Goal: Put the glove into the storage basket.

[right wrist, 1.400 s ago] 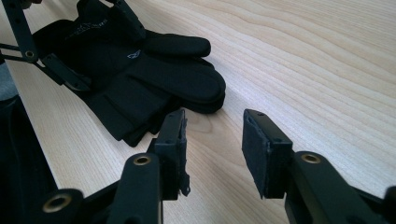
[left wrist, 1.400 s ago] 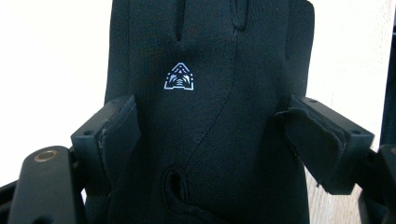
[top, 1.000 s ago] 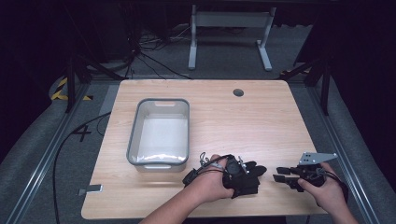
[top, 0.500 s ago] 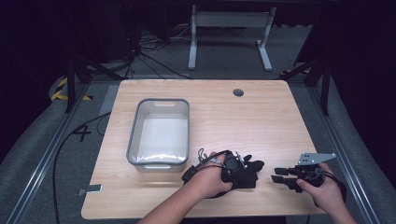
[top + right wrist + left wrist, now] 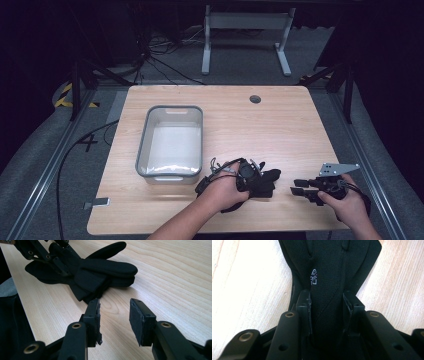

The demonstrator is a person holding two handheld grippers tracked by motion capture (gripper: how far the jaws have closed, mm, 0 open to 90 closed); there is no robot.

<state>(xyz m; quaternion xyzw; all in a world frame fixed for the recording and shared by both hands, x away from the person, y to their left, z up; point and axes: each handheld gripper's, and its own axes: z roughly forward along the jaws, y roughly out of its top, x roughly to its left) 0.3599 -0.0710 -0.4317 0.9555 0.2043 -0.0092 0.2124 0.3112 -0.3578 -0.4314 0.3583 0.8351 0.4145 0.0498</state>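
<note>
L tongs (image 5: pixel 327 312) just closing, pinching black glove (image 5: pixel 329 267); R tongs (image 5: pixel 113 315) spread; bin (image 5: pixel 145 145) empty.

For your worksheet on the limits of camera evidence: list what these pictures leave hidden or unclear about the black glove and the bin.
- Glove: cuff hidden between the left hand-held gripper jaws, left gripper view.
- Glove's small white logo: unreadable.
- Bin: near inside wall hidden by its rim, high view.

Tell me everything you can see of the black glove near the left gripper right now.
The black glove lies flat on the wooden table, right of the grey tub. It looks like soft, smooth fabric, with a small white logo and stitched seams in the left gripper view. Its fingers stretch out together, one splayed apart. The left gripper has just been closing and its pads pinch a fold of it. The right gripper stands open beside it, not touching.
</note>
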